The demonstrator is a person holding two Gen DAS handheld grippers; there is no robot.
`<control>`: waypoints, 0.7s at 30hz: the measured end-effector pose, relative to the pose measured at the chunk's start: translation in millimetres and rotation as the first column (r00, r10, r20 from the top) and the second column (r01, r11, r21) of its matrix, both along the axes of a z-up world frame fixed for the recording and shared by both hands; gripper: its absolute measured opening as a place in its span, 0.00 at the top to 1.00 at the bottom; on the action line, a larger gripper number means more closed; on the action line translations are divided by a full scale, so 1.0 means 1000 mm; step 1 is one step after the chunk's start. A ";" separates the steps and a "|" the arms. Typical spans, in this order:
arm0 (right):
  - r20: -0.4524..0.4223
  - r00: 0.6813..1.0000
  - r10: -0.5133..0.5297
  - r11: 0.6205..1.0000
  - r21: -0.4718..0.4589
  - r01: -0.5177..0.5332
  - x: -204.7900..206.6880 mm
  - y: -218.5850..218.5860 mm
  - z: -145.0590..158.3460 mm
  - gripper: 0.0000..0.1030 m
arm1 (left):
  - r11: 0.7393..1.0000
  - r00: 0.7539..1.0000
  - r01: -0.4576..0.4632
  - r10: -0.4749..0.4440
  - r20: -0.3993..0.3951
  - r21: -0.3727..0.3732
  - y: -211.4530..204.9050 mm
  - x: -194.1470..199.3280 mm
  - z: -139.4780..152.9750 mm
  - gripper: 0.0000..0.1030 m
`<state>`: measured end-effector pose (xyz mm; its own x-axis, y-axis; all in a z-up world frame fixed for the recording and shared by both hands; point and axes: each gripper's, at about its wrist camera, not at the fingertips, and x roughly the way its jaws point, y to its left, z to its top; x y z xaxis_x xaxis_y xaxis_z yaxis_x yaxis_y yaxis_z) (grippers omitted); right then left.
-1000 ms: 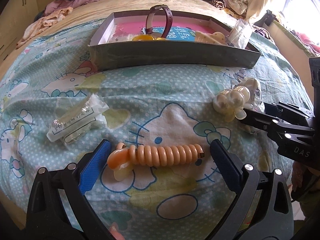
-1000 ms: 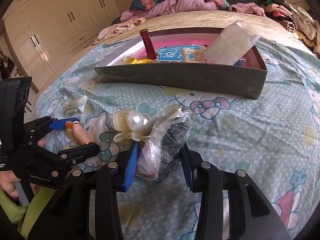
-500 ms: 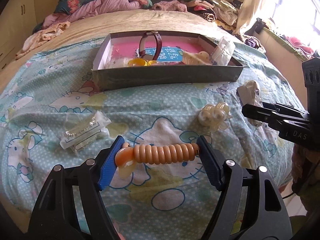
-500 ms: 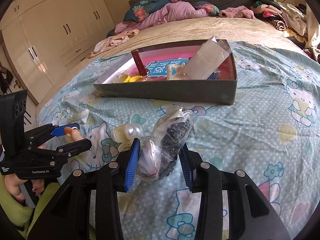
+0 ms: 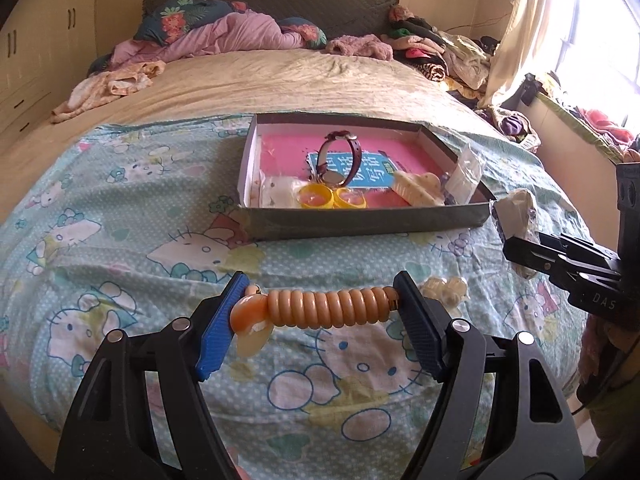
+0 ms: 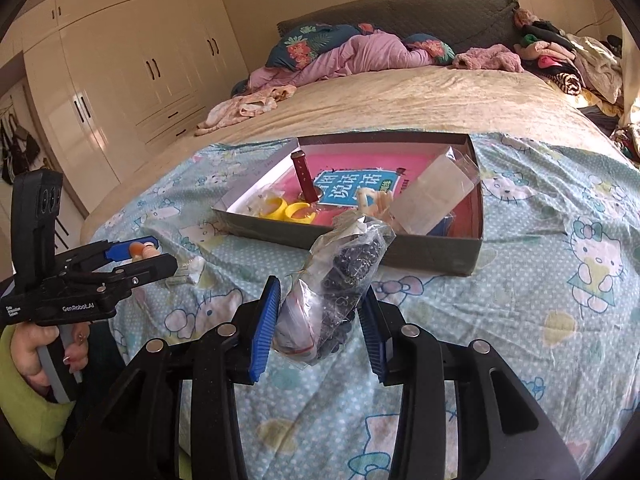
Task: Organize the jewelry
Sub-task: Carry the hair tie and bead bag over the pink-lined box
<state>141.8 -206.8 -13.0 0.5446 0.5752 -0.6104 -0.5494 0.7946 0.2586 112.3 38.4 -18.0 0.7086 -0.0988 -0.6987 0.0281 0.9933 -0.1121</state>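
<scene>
My left gripper (image 5: 320,304) is shut on an orange beaded bracelet (image 5: 324,307) and holds it lengthwise between the blue pads, raised above the bedspread. My right gripper (image 6: 320,316) is shut on a clear plastic bag of dark chain jewelry (image 6: 340,272), also lifted. A grey open box (image 5: 360,222) lies ahead of both, with a pink lining, a maroon watch (image 5: 340,156), yellow rings (image 5: 332,198), a cream hair clip (image 5: 416,188) and a clear packet (image 6: 432,196). The left gripper also shows in the right wrist view (image 6: 140,256).
A cluster of pearl-like pieces (image 5: 444,290) lies on the Hello Kitty bedspread (image 5: 120,208) right of the left gripper. A small clear packet (image 6: 188,272) lies on the spread. Pillows and piled clothes (image 5: 240,36) sit at the bed's far end. Wardrobes (image 6: 120,60) stand left.
The left gripper closed on the orange bracelet and lifted it off the spread. The right gripper rose with the bag. Both pulled back from the box.
</scene>
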 end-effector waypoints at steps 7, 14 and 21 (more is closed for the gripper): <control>0.044 0.999 0.019 1.000 0.011 -0.020 0.013 0.009 0.016 0.64 | 1.000 0.999 -0.024 0.024 0.031 -0.011 0.012 0.016 0.014 0.36; 0.071 0.997 0.021 1.000 0.016 -0.023 0.029 0.016 0.027 0.64 | 1.000 0.999 -0.025 0.026 0.041 -0.017 0.019 0.031 0.019 0.36; 0.094 0.995 0.018 1.000 0.022 -0.020 0.046 0.024 0.032 0.64 | 1.000 0.999 -0.018 0.018 0.033 -0.020 0.021 0.052 0.017 0.36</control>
